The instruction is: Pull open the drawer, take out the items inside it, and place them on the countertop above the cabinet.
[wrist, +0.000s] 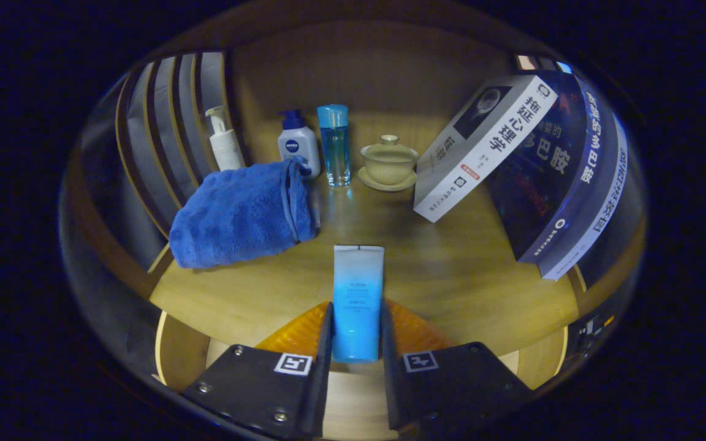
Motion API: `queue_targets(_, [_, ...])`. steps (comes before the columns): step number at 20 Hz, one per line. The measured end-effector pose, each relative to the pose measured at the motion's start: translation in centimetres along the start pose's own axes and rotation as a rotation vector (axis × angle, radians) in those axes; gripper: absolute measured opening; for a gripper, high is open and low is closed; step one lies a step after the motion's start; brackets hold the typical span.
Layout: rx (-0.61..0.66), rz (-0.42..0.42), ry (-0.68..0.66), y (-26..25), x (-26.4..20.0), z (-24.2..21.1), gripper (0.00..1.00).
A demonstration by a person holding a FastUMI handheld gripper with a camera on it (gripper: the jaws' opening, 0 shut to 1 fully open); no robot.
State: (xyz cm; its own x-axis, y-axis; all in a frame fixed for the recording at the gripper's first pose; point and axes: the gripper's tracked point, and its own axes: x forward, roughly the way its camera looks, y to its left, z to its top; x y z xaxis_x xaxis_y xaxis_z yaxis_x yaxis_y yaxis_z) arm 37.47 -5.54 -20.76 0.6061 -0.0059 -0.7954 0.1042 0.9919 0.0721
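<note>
So the blue-and-white tube (358,300) is standing upright, white crimped end up, pinched on both sides by the tool (356,331) fingers. It's over the near edge of the wooden counter (451,275).

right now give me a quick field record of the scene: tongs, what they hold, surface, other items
tongs: shut on the blue tube
held item: blue tube, clamped between both fingers, pointing ahead
surface: wooden countertop
ahead, beside the slatted wall: folded blue towel, white pump bottle
beyond: white lotion bottle, clear blue bottle, lidded teacup on saucer
other side: two leaning books
</note>
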Motion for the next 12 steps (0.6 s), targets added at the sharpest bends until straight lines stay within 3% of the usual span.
queue_targets(3, [-0.015,0.0,-0.035,-0.1,-0.2,0.3,0.39])
queue_targets(7, [-0.007,0.013,-0.162,-0.1,-3.6,1.3,0.63])
queue_targets(10, [0.003,0.059,-0.269,0.3,-7.7,1.0,0.95])
queue_targets(12, [0.01,0.1,-0.335,0.9,-10.8,0.3,0.96])
